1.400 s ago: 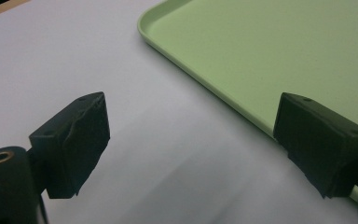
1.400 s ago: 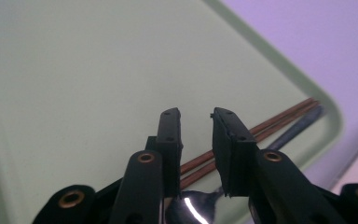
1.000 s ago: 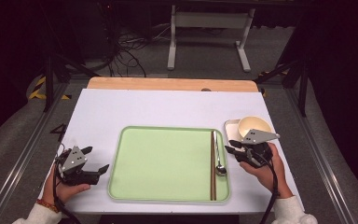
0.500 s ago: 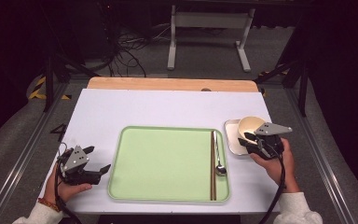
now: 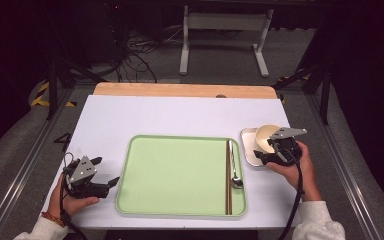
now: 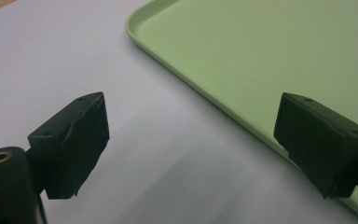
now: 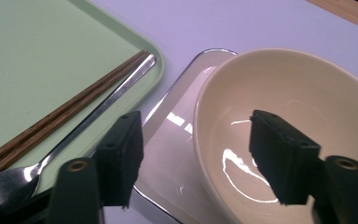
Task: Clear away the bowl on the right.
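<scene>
The right gripper (image 7: 193, 158) has just been opening its jaws, and they now straddle the near wall of the bowl (image 7: 303, 93), one jaw inside and one outside, with the pads not yet pressing on it. The bowl sits on a small white plate (image 7: 168, 140), just to the right of the green tray (image 5: 180, 175). The chopsticks (image 5: 227, 175) and spoon (image 5: 234, 167) lie along the tray's right edge, close to the outer jaw. The left gripper (image 6: 193, 144) rests with its jaws apart and nothing between them, over the table (image 5: 155, 115) at the tray's left edge.

The likely trouble is a pinch on a smooth, curved wall: the bowl could tip or slip, or drag the plate along. The outer jaw might also catch the plate's rim or bump the spoon.
</scene>
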A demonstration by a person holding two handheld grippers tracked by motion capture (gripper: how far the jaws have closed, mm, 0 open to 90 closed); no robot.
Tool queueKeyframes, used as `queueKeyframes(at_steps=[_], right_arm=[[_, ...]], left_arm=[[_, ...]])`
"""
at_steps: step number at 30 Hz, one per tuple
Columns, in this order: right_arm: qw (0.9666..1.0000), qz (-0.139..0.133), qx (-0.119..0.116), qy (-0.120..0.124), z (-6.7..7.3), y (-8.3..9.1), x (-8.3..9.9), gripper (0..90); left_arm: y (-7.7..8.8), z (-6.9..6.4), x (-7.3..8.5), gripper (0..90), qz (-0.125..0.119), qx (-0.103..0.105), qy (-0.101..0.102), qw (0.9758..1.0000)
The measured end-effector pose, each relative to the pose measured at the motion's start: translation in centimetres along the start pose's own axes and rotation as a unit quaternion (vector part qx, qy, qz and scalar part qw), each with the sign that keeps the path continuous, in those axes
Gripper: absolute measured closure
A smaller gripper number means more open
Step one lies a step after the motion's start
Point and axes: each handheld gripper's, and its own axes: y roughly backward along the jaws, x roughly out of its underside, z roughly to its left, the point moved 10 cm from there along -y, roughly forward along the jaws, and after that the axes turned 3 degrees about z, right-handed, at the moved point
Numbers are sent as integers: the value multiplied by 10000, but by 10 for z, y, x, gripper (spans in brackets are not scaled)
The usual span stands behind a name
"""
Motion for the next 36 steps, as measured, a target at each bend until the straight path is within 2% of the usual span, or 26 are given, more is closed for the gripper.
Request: queueKeyframes(at_steps=[4, 5, 6, 8, 11, 14, 16, 17, 19, 22, 23, 27, 32, 36], right_arm=[[10000, 61, 12, -59, -4, -5, 1, 279], [9997, 232, 104, -43, -7, -9, 3, 275], [9995, 289, 135, -29, -9, -11, 4, 276], [9993, 358, 63, -3, -8, -14, 5, 333], [9989, 454, 74, 49, -9, -18, 6, 361], [9983, 573, 69, 118, -9, -22, 8, 441], [9979, 620, 31, 203, -8, -23, 8, 529], [9979, 620, 31, 203, -8, -23, 8, 529], [9973, 690, 25, 234, -8, -25, 9, 591], [9966, 774, 48, 274, -7, -27, 10, 624], [9963, 808, 66, 300, -8, -27, 10, 663], [9960, 821, 102, 329, -8, -27, 10, 695], [9950, 884, 80, 465, -3, -28, 10, 800], [9940, 931, 179, 540, -2, -28, 10, 821]], left_arm=[[0, 0, 0, 110, 15, 0, -5, 10000], [0, 0, 0, 111, 21, 2, -10, 10000], [0, 0, 1, 111, 27, 4, -19, 10000], [0, 0, 1, 111, 45, 3, -23, 10000], [0, -1, 1, 111, 34, 11, -15, 10000], [1, 0, 2, 111, 35, 6, -15, 10000], [1, 0, 2, 111, 38, 2, -28, 10000], [1, 0, 2, 111, 38, 2, -28, 10000], [1, 0, 2, 111, 47, -11, -11, 10000], [1, 0, 2, 111, 47, -2, -7, 10000], [1, 0, 2, 111, 49, -3, -8, 10000], [1, 0, 3, 111, 52, -19, -19, 10000], [2, 0, 3, 111, 47, -25, -24, 10000], [2, 0, 3, 111, 53, -22, -22, 10000]])
